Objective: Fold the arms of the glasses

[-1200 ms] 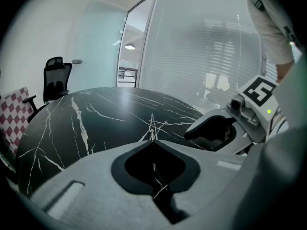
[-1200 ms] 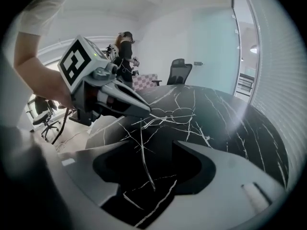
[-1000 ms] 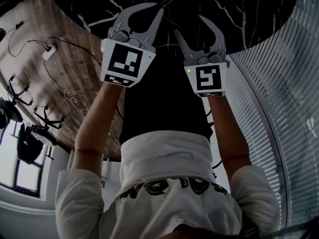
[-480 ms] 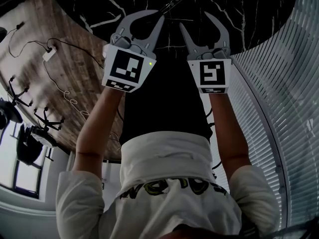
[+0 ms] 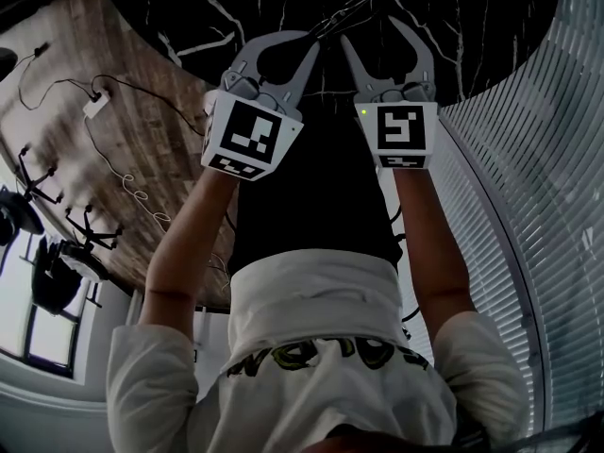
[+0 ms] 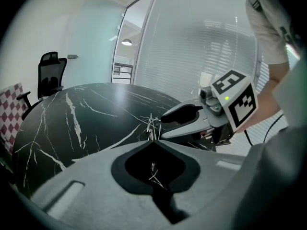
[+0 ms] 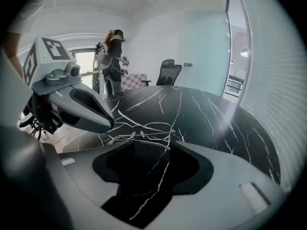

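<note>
Thin wire-framed glasses (image 7: 144,129) lie on the black marble table (image 7: 216,123), hard to tell apart from its white veins. In the head view the glasses (image 5: 344,9) lie just beyond both grippers. My left gripper (image 5: 311,38) is shut, its tips meeting close to one end of the glasses (image 6: 152,126); I see nothing gripped between them. From its own view the left gripper (image 6: 152,142) shows joined tips. My right gripper (image 5: 373,31) is open beside it, and from its own view the right gripper (image 7: 152,145) has the glasses straight ahead of its gap.
A wooden floor with cables (image 5: 104,149) lies left of the table. A slatted glass wall (image 5: 528,159) runs along the right. An office chair (image 7: 168,73) and a standing person (image 7: 112,61) are beyond the table's far side.
Both grippers have moved forward over the table toward the glasses and closer to each other. Neither gripper's state has changed.
</note>
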`<state>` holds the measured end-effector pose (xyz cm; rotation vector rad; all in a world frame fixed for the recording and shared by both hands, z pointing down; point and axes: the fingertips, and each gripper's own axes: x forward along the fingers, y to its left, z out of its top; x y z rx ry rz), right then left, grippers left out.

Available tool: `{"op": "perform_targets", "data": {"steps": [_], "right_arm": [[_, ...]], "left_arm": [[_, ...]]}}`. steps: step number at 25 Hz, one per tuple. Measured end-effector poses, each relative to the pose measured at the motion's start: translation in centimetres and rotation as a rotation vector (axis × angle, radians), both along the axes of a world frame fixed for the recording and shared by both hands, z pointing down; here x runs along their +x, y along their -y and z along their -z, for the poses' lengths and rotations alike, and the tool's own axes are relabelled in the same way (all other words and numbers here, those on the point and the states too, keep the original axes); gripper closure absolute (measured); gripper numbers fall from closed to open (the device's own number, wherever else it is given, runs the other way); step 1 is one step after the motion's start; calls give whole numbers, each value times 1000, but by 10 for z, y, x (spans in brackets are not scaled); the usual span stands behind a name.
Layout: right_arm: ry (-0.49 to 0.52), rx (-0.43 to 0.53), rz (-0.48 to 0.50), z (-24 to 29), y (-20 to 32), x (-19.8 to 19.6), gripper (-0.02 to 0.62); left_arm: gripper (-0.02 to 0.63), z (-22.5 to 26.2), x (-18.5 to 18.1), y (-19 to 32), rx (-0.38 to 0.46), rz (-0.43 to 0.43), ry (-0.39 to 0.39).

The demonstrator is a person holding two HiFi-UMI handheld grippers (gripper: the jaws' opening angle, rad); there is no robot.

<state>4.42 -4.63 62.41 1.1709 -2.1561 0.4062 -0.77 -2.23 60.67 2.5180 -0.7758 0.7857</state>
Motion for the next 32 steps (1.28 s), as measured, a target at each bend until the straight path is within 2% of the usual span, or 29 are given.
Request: {"op": "perform_targets", "data": {"steps": [6, 20, 26, 32], "right_arm": [[3, 2, -8, -2, 6, 1, 359], [1, -34, -41, -6, -9, 22, 359], [-7, -20, -68, 16, -10, 46, 359], [-17, 2, -100, 50, -16, 73, 359]], "left_arm": [[603, -3, 5, -6, -15, -19, 3], [591, -11, 23, -15, 43, -117, 81], [591, -17, 28, -17, 52, -147, 110], [578, -26, 34, -23, 76, -193, 170]]}}
